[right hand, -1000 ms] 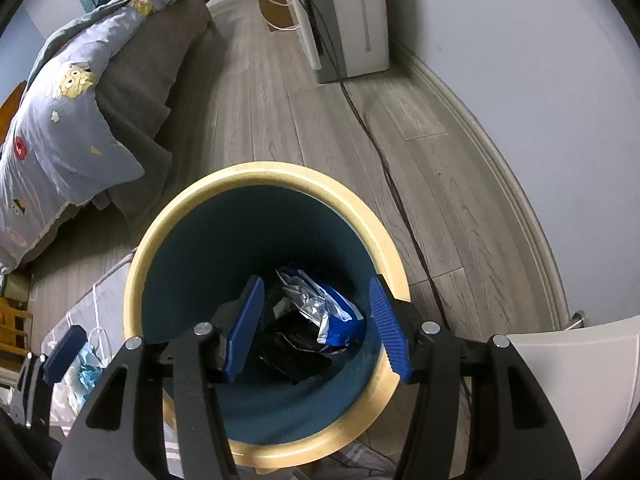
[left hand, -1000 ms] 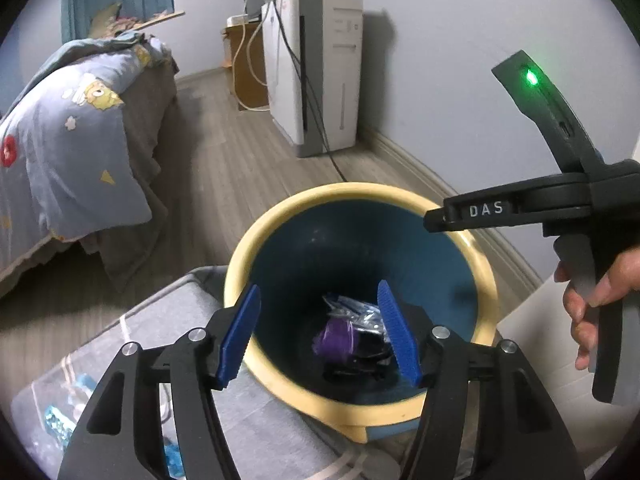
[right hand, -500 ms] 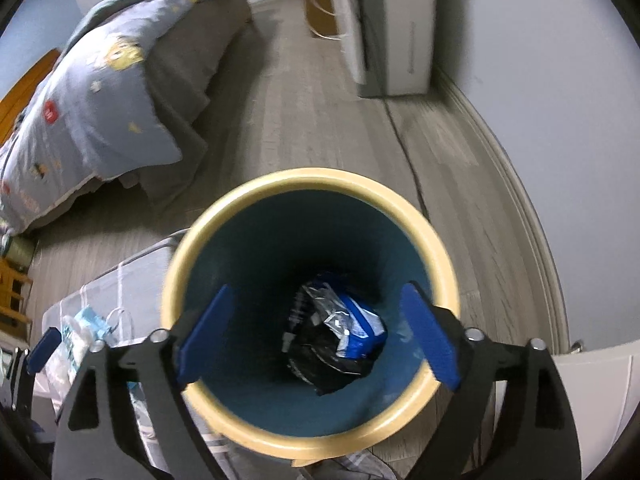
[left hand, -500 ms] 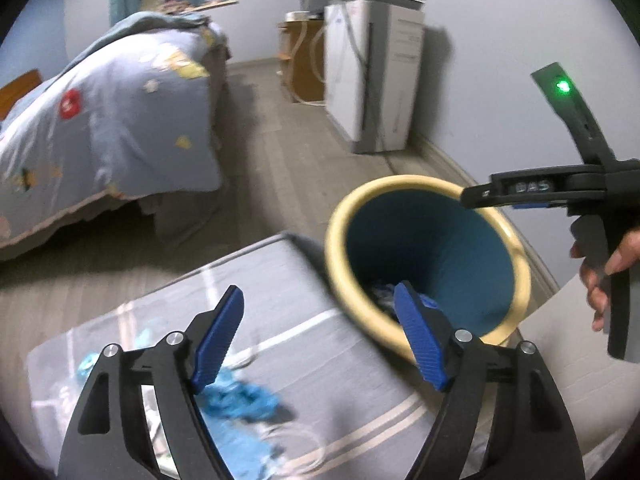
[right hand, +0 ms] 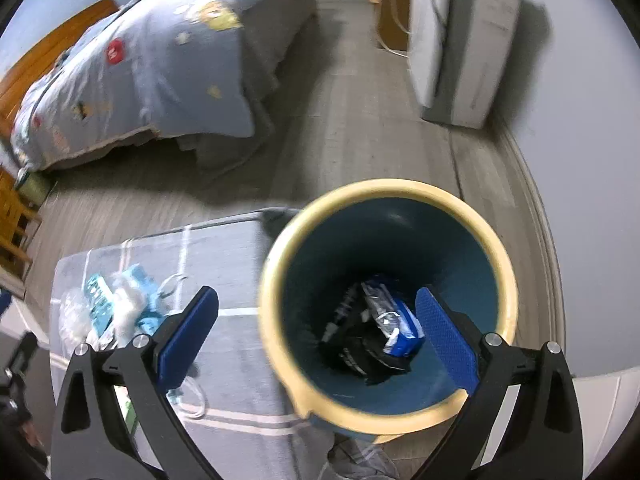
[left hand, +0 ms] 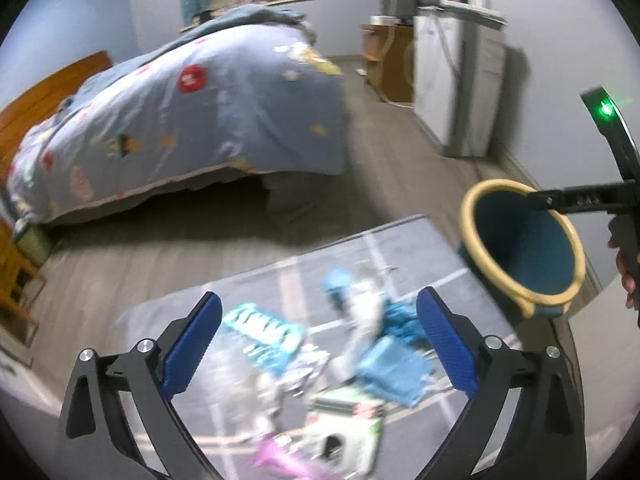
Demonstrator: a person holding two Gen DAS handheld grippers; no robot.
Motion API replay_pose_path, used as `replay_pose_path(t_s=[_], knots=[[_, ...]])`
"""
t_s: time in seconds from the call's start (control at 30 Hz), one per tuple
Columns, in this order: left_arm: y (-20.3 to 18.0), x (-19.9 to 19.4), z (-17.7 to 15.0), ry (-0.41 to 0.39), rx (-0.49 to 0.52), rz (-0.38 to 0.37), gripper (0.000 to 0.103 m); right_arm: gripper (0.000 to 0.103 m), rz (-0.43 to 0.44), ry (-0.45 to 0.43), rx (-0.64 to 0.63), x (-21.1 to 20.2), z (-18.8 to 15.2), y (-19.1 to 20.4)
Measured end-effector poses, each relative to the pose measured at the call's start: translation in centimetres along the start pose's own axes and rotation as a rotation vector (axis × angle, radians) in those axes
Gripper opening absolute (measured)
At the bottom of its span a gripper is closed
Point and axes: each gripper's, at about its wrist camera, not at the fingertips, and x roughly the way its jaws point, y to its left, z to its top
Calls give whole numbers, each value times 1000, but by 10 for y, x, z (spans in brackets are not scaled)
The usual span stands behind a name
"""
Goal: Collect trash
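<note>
A blue bin with a yellow rim [right hand: 384,188] stands beside a grey striped cushion [right hand: 240,264]. A blue-silver wrapper [right hand: 396,328] and black scraps [right hand: 360,356] lie at its bottom. My right gripper [right hand: 318,304] hangs over the bin, jaws opening, with nothing between them. My left gripper [left hand: 320,320] hovers above the trash on the cushion, jaws also opening and empty. Below it are a teal wrapper [left hand: 264,332], blue packets [left hand: 396,360], a white-green pack [left hand: 348,420] and a pink scrap [left hand: 276,456]. In the left wrist view the bin [left hand: 468,220] is at the right.
A bed with a blue quilt [left hand: 180,112] fills the left of the room. A white appliance [left hand: 460,80] and a wooden cabinet [left hand: 388,64] stand by the far wall. Bare wooden floor [right hand: 352,120] lies between the bed and the bin. A hand [left hand: 628,276] holds the right gripper's handle.
My left gripper swung left from over the bin to over the trash on the cushion, and its jaws widened. The right gripper's jaws widened above the bin as it rose a little.
</note>
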Motion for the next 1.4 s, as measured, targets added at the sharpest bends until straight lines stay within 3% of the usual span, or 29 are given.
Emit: replay_pose_path(t_s=[0.17, 0.37, 0.57, 0.73, 1.27, 1.4], knots=[[53, -20, -29, 3, -116, 63, 98, 97, 38, 3, -67, -2, -4, 37], [96, -13, -51, 17, -208, 127, 98, 97, 82, 44, -149, 8, -16, 80], [123, 0, -64, 53, -288, 113, 98, 97, 95, 78, -196, 20, -24, 112], [124, 15, -71, 88, -238, 134, 98, 97, 68, 112, -249, 36, -28, 133], [119, 63, -90, 190, -129, 124, 98, 97, 125, 176, -246, 72, -30, 190], [115, 73, -91, 204, -140, 84, 98, 84, 159, 193, -216, 77, -29, 197]])
